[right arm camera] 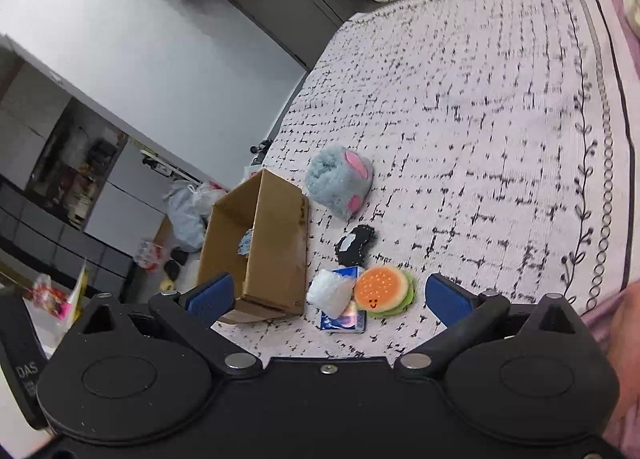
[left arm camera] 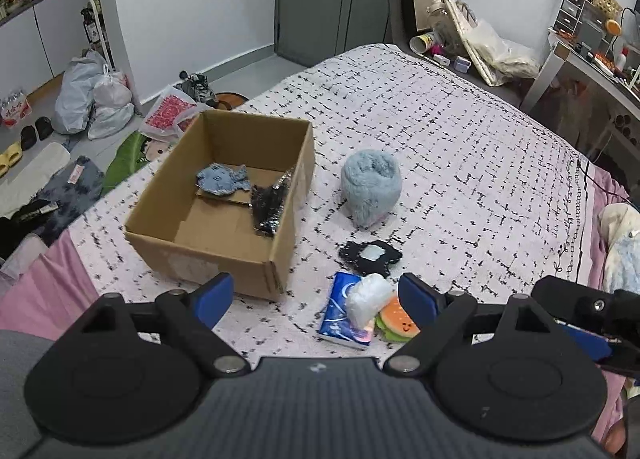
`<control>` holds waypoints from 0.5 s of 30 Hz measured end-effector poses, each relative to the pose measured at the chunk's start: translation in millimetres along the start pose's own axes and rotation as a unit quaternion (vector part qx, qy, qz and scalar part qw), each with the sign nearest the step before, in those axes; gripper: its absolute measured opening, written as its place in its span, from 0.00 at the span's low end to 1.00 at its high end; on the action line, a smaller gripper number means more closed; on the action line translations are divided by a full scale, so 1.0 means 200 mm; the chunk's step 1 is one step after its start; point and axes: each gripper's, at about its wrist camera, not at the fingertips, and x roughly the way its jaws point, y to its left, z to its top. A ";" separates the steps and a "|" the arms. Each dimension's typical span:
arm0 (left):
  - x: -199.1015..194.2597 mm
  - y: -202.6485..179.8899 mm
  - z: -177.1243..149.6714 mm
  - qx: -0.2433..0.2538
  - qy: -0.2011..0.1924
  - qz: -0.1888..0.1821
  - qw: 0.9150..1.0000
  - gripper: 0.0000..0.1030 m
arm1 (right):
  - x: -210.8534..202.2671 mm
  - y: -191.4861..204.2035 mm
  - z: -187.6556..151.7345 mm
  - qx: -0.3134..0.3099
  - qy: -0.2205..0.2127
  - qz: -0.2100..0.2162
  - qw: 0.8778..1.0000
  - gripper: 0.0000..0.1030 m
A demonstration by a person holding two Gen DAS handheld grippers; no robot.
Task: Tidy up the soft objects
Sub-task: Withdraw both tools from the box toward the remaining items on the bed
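Note:
An open cardboard box (left arm camera: 224, 195) (right arm camera: 268, 243) stands on the bed and holds a blue fish-shaped plush (left arm camera: 222, 178) and a dark crinkled piece (left arm camera: 269, 205). Right of it lie a fluffy blue plush (left arm camera: 371, 187) (right arm camera: 338, 183), a black pad (left arm camera: 370, 256) (right arm camera: 355, 245), a blue tissue pack (left arm camera: 342, 313) (right arm camera: 344, 319), a white soft wad (left arm camera: 368, 297) (right arm camera: 330, 291) and a burger plush (left arm camera: 398, 321) (right arm camera: 382, 289). My left gripper (left arm camera: 316, 297) is open above the tissue pack and wad. My right gripper (right arm camera: 330, 297) is open too, the same cluster between its fingers, touching nothing.
The white bedspread (left arm camera: 460, 147) with black dashes stretches far and right. Bags (left arm camera: 94, 99), shoes and clothes litter the floor to the left. A cluttered desk (left arm camera: 592, 55) stands at the far right. A pale plush (left arm camera: 622, 255) lies at the bed's right edge.

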 end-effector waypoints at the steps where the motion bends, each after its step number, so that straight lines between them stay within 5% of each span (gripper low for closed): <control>1: 0.01 -0.01 0.00 -0.002 0.004 -0.004 1.000 0.86 | 0.01 -0.01 0.00 0.004 0.003 0.002 1.000 1.00; 15: 0.19 -0.07 -0.04 -0.020 0.019 -0.025 0.999 0.83 | 0.15 -0.10 -0.02 0.047 0.032 -0.009 0.998 1.00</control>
